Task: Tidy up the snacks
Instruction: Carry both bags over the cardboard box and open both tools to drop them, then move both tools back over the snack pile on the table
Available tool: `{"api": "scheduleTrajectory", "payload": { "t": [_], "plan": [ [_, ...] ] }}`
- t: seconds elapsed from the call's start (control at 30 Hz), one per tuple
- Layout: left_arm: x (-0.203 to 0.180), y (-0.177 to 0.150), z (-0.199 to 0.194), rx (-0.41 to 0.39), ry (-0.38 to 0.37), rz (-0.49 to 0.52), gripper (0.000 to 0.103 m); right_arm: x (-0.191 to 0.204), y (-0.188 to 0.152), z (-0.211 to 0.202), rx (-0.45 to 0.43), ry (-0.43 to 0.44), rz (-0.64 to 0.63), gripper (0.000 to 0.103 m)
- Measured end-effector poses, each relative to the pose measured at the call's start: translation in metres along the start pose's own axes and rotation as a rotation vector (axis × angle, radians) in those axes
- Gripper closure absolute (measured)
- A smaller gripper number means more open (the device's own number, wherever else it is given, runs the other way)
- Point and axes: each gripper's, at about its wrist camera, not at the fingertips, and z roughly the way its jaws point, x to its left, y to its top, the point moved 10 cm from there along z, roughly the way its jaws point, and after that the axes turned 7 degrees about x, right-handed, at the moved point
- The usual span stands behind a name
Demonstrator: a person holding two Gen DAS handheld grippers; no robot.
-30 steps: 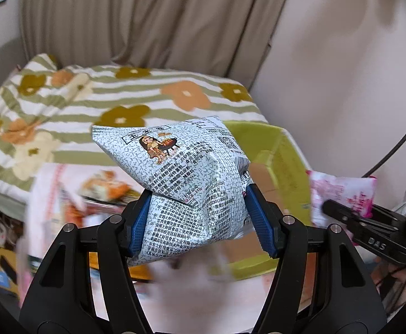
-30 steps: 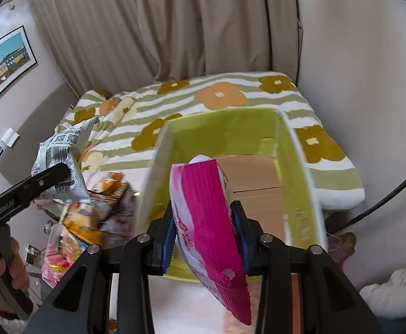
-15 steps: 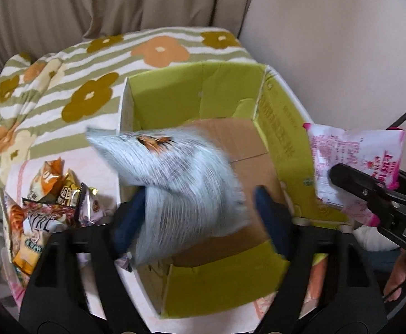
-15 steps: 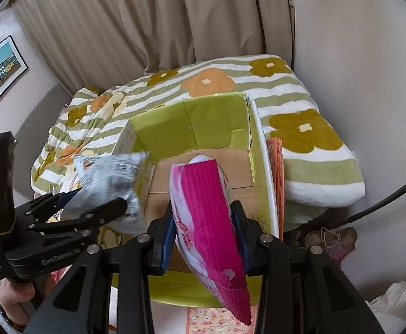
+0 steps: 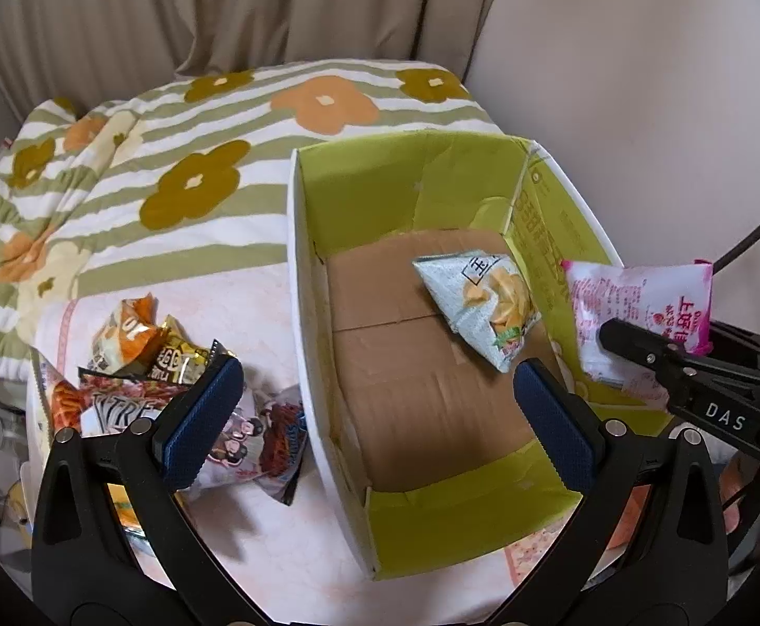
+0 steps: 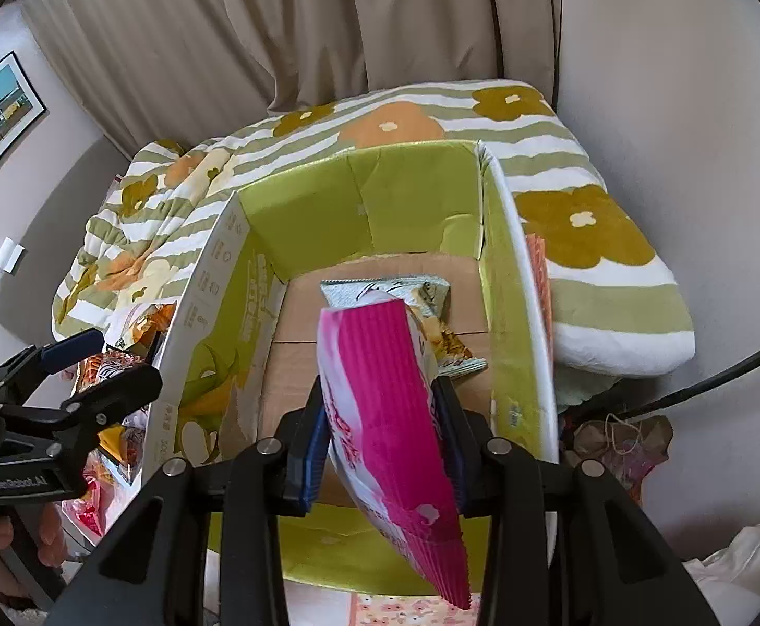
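The grey-white chip bag [image 5: 484, 308], printed with yellow crisps, lies on the brown floor of the green-lined cardboard box [image 5: 432, 188], toward its far right corner. From the left gripper [image 5: 374, 412] it sits at about 1 o'clock, well apart from both blue pads [image 5: 200, 417]. That gripper's jaws have just been opening and now stand spread wide with nothing between them. A second ago they pinched this same bag above the bed; it has since dropped into the box.

The right gripper [image 6: 380, 433] is clamped on a pink-and-white snack packet [image 6: 385, 401], holding it over the box's near end, as before. In the left wrist view the packet [image 5: 640, 313] shows at 3 o'clock.

A heap of other snack bags [image 5: 171, 396] lies left of the box at 9 o'clock, beside a striped, flowered quilt [image 5: 171, 156].
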Motion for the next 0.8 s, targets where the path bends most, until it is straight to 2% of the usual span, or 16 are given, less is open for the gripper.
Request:
{"api": "scheduleTrajectory", "payload": {
  "t": [0.03,0.13,0.2,0.23,0.27,0.8],
  "plan": [
    [0.001,0.001,0.000,0.000,-0.002,0.001,0.000,0.001,0.000,0.002,0.006,0.003,0.001,0.068],
    [0.002,0.002,0.000,-0.002,-0.002,0.007,0.000,0.001,-0.002,0.004,0.008,0.017,0.011,0.058],
    [0.002,0.001,0.000,-0.003,-0.001,0.011,0.000,0.000,-0.001,0.002,-0.012,0.002,0.009,0.037],
    [0.000,-0.001,-0.001,-0.004,0.000,0.012,0.000,0.001,-0.001,0.001,-0.018,-0.011,0.000,0.016],
    [0.000,-0.002,-0.001,-0.005,0.000,0.012,0.000,0.002,-0.002,0.000,-0.025,-0.021,-0.013,0.006],
    [-0.007,-0.014,-0.037,-0.089,0.009,0.020,0.000,0.008,-0.017,-0.031,-0.102,-0.011,-0.024,0.006]
  ]
}}
